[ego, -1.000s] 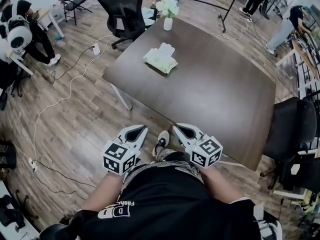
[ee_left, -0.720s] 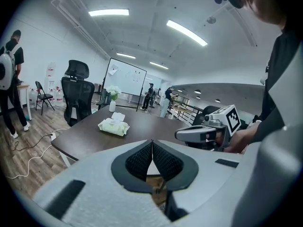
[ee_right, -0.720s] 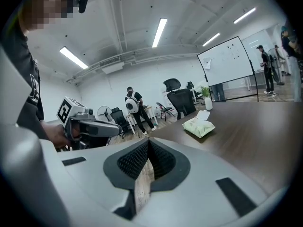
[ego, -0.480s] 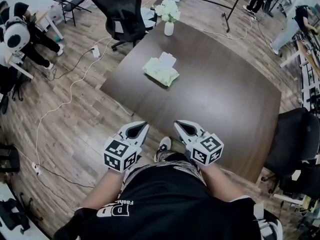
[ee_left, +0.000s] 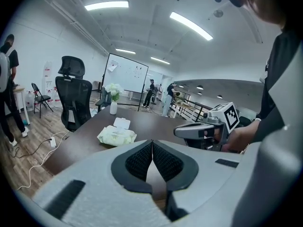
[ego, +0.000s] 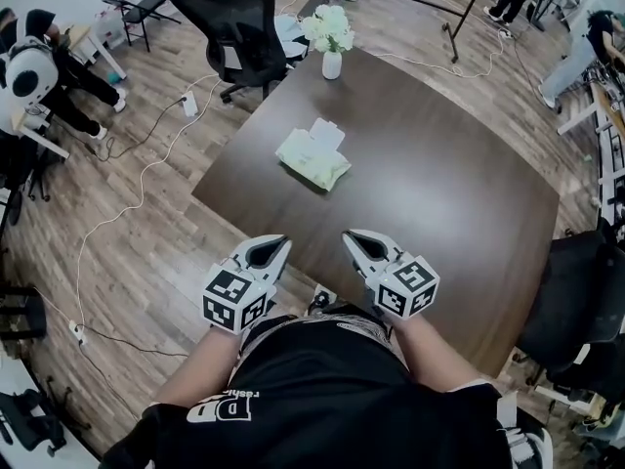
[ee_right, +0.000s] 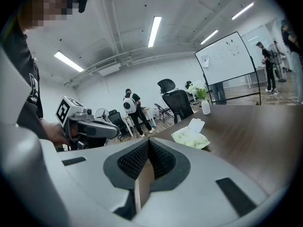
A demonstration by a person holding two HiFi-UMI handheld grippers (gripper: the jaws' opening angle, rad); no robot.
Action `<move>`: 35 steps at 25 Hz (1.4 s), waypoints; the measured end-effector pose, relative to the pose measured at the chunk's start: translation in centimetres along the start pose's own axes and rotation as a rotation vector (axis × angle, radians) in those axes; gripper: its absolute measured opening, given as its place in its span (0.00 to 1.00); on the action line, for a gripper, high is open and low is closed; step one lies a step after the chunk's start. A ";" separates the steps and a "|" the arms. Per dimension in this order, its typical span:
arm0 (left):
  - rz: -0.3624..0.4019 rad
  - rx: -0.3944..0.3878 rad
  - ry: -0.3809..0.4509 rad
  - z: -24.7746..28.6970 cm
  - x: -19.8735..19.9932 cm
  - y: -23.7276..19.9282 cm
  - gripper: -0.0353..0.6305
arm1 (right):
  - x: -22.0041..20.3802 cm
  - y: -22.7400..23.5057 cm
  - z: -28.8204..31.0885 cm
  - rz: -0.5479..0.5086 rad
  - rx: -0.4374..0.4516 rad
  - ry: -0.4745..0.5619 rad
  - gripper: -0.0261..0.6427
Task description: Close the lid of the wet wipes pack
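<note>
Pack: pale green, soft, pillow-shaped wet wipes pack [ego: 311, 162] lying flat on my dark brown wooden desk [ego: 449, 203]. It is close to the desk's left edge, about midway along it, and well apart from both of my grippers.
Lid: white rectangular flip lid [ego: 327, 135] at the pack's far end, open, tipped up and back towards the desk's far-left corner.
Left gripper: my grey-and-black left gripper [ee_left: 152, 145] is clenched, its ribbed black pads pressed together with nothing between them. It hovers at the desk's near edge, towards the near-left corner, pointing across the desk.
Right gripper: my grey-and-black right gripper [ee_right: 148, 148] is likewise clenched and empty, its pads meeting along one line. Its tip is just over the desk's near edge, beside the left one with a gap between them.
Markers: one white cube with black square markers sits at the back of each gripper, next to my hands.
Far-left corner: small white vase [ego: 332, 64] holding white flowers [ego: 327, 25], upright on the desk, beyond the pack and apart from it.
Beyond the left edge: black mesh office chair [ego: 237, 22] standing on the wooden plank floor [ego: 146, 242], near the corner with the vase.
Right corner: second black chair [ego: 576, 291] just beside the desk there.
Background: other people stand and sit around the room, well away from the desk.
</note>
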State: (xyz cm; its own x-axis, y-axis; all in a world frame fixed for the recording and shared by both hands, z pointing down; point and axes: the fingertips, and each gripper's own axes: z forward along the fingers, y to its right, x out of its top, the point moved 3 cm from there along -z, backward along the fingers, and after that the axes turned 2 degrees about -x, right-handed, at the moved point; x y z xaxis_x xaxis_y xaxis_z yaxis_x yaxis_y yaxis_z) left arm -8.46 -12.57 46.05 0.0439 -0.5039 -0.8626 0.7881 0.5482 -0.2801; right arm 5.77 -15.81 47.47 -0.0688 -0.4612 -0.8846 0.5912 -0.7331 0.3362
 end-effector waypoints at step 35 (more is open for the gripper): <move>0.073 -0.145 -0.093 6.4 5.1 -11.5 0.08 | 4.6 7.3 9.6 -0.032 -0.227 -0.012 0.05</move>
State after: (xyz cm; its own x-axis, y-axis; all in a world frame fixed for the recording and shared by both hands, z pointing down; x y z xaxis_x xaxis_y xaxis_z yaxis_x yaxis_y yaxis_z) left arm -13.35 -25.68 47.59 0.1597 -0.5150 -0.8422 0.6845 0.6725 -0.2814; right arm 2.04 -28.09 48.93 -0.0993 -0.4469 -0.8890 0.7539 -0.6169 0.2259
